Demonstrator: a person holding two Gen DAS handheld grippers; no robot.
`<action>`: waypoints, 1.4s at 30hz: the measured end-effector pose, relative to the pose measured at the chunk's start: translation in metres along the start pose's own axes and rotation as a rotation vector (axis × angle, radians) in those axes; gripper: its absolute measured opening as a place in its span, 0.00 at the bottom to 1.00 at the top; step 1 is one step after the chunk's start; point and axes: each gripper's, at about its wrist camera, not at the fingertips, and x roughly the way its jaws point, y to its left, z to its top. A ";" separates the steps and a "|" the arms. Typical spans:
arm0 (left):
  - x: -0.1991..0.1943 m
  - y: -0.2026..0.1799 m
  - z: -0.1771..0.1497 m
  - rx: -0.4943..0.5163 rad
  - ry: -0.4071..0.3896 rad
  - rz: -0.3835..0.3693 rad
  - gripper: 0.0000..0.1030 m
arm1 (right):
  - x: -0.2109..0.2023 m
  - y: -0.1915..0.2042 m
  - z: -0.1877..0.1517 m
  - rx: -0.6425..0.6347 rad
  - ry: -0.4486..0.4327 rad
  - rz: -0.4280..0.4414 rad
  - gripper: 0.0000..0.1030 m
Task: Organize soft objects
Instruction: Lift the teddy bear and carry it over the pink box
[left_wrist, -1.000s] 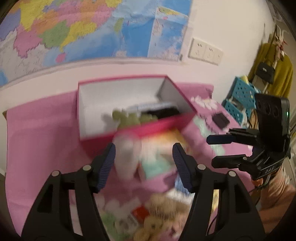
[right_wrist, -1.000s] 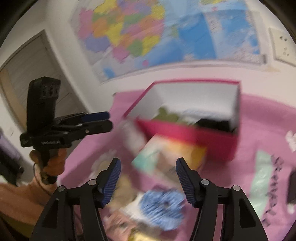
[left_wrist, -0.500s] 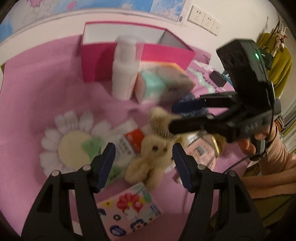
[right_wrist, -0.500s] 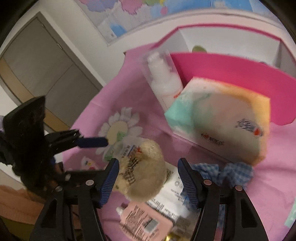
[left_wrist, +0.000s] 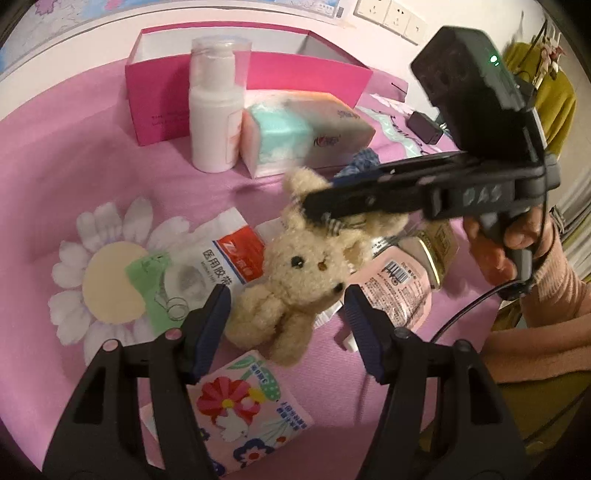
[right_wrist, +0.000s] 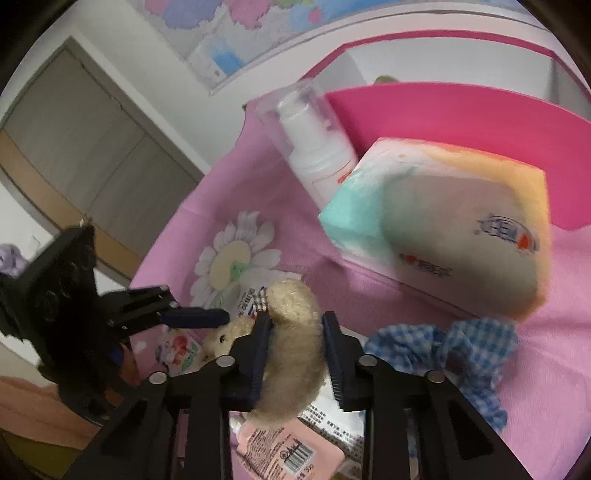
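A beige plush bunny (left_wrist: 295, 269) lies on the pink cloth among packets. My left gripper (left_wrist: 286, 299) is open and straddles the bunny's body, its pads close beside it without pressing. My right gripper (left_wrist: 328, 192) reaches in from the right, and its jaws are closing on one plush ear. In the right wrist view that ear (right_wrist: 291, 332) fills the gap of the right gripper (right_wrist: 295, 326), and both pads touch it. A blue pad (right_wrist: 195, 317) of the left gripper shows at the left there. A blue gingham scrunchie (right_wrist: 443, 347) lies to the right.
An open pink box (left_wrist: 258, 77) stands at the back, with a white pump bottle (left_wrist: 216, 110) and a tissue pack (left_wrist: 306, 136) in front of it. A flower-shaped mat (left_wrist: 107, 280), a tape packet (left_wrist: 225, 258), a pink tube (left_wrist: 395, 291) and a floral tissue pack (left_wrist: 243, 413) surround the bunny.
Both grippers came down from facing the box and wall map to the pile. The right jaws went from wide open to closed around the bunny's ear.
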 end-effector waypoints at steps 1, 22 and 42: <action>0.001 -0.001 0.001 -0.001 0.000 -0.004 0.63 | -0.005 -0.002 -0.001 0.010 -0.018 -0.001 0.23; -0.046 -0.027 0.063 0.090 -0.175 -0.016 0.40 | -0.104 0.012 0.020 0.009 -0.338 0.049 0.21; -0.055 0.030 0.177 0.115 -0.218 0.180 0.40 | -0.083 -0.001 0.153 0.008 -0.427 0.022 0.21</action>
